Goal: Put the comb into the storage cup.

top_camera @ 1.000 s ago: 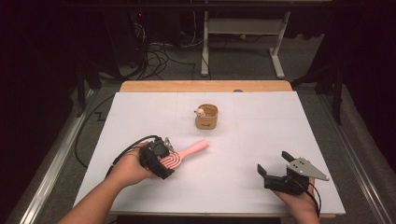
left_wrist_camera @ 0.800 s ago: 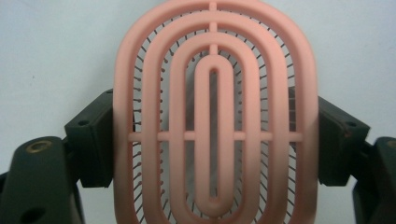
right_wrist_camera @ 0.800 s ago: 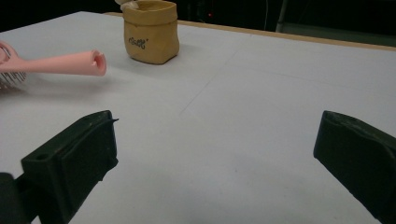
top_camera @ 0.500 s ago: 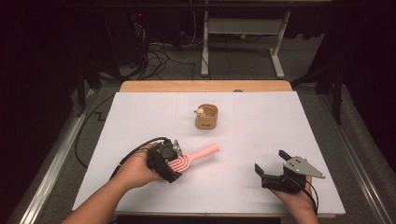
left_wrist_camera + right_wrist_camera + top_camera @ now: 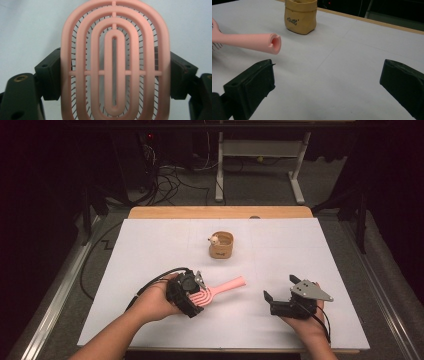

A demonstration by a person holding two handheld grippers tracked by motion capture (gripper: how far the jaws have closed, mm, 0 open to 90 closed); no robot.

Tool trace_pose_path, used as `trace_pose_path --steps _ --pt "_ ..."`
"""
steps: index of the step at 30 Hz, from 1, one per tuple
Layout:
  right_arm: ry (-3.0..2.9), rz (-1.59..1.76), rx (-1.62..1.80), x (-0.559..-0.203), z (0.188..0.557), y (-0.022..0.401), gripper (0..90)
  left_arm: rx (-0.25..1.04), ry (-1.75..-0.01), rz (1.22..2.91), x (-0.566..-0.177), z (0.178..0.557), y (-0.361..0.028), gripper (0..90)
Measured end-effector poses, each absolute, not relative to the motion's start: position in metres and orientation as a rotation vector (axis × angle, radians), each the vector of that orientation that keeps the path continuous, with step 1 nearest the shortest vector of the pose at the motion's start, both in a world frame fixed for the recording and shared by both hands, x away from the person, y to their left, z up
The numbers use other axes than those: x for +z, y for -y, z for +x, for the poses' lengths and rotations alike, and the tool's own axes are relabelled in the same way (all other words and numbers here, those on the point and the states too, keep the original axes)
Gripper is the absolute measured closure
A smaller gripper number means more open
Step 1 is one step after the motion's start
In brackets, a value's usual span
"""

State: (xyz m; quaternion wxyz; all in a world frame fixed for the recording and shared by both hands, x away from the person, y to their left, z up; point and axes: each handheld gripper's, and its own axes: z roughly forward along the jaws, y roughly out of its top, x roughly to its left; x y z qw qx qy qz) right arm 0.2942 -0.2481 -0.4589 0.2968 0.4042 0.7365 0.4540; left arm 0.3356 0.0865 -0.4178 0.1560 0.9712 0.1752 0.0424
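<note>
Pink hairbrush (image 5: 212, 291) is clamped by its oval head in your left gripper (image 5: 192, 295), low on the table's left half. In the left gripper view the black jaws press on both long edges of the slotted head (image 5: 113, 62), bristles pointing away toward the white table (image 5: 30, 25). The handle (image 5: 231, 284) sticks out up and to the right, off the surface as far as the high view shows, its hollow end (image 5: 274, 43) facing your right gripper.

Your right gripper (image 5: 277, 292) sits near the front right of the table, jaws spread wide with nothing between them; the right gripper view shows bare white tabletop (image 5: 329, 82) in the gap. It's well apart from the brush.

Behind both, near table centre, stands a small tan pouch (image 5: 221, 245), upright, with something small and pale at its rim (image 5: 214, 240), too small to tell. Wooden edge (image 5: 220, 213) runs along the table's far side.
</note>
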Motion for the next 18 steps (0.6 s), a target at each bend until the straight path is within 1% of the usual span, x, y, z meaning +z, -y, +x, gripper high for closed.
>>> trace_pose_path --steps 8,18 --pt "-2.004 1.06 1.127 -0.46 0.316 0.233 0.5 0.132 -0.494 2.774 -0.411 0.338 -0.082 19.6" --pt "-2.048 0.973 1.046 -0.466 0.317 0.225 0.3 0.126 -0.497 2.783 -0.413 0.34 -0.078 19.6"
